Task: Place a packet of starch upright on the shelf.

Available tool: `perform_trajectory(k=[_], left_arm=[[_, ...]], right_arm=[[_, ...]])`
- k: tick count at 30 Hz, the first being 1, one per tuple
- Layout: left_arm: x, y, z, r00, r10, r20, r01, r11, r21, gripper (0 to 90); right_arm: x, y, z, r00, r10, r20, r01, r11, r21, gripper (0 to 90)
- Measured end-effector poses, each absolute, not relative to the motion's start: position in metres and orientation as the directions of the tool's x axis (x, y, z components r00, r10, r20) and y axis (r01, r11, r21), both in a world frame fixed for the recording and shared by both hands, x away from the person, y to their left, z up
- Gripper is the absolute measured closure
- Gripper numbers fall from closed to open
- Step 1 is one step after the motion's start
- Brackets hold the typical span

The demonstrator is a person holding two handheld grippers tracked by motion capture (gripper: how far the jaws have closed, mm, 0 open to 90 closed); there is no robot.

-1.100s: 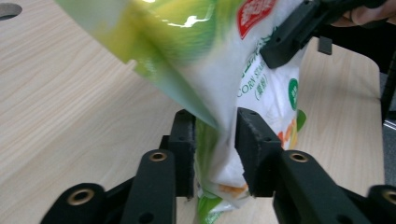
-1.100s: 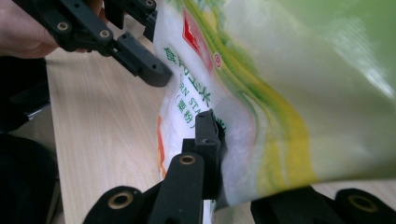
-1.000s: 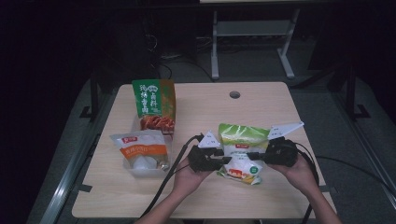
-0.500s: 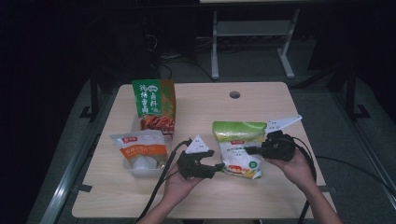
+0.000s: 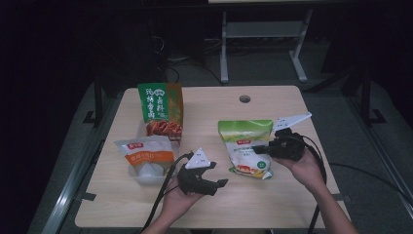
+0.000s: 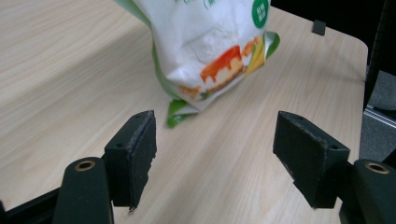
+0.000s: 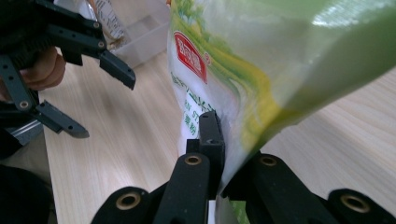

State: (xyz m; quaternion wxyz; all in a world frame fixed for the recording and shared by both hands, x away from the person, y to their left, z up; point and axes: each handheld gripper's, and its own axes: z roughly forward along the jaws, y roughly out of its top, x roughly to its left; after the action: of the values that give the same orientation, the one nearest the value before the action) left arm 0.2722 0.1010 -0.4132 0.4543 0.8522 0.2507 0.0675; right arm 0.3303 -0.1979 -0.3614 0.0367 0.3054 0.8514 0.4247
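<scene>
Left gripper (image 5: 221,184) released green pouch (image 5: 246,146), jaws opening.

On the light wooden table (image 5: 272,204), the right gripper (image 5: 260,148) pinches the side edge of a green-and-white food pouch (image 5: 246,146), which stands tilted on its lower corner. The left gripper (image 5: 221,184), jaws just opened and nothing between them, sits apart to the pouch's left. Farther left, a green-and-orange snack bag (image 5: 159,108) stands upright behind a white-and-orange pouch (image 5: 145,155).
</scene>
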Motion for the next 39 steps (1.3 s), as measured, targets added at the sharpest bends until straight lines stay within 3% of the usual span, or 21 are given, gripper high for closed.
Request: perform_trajectory(k=[39], left_arm=[[0.243, 0.132, -0.422, 0.881, 0.463, -0.097, 0.340, -0.478, 0.810, 23.1]], right_arm=[[0.366, -0.130, -0.316, -0.864, 0.473, 0.173, 0.424, 0.497, 0.757, 88.6]])
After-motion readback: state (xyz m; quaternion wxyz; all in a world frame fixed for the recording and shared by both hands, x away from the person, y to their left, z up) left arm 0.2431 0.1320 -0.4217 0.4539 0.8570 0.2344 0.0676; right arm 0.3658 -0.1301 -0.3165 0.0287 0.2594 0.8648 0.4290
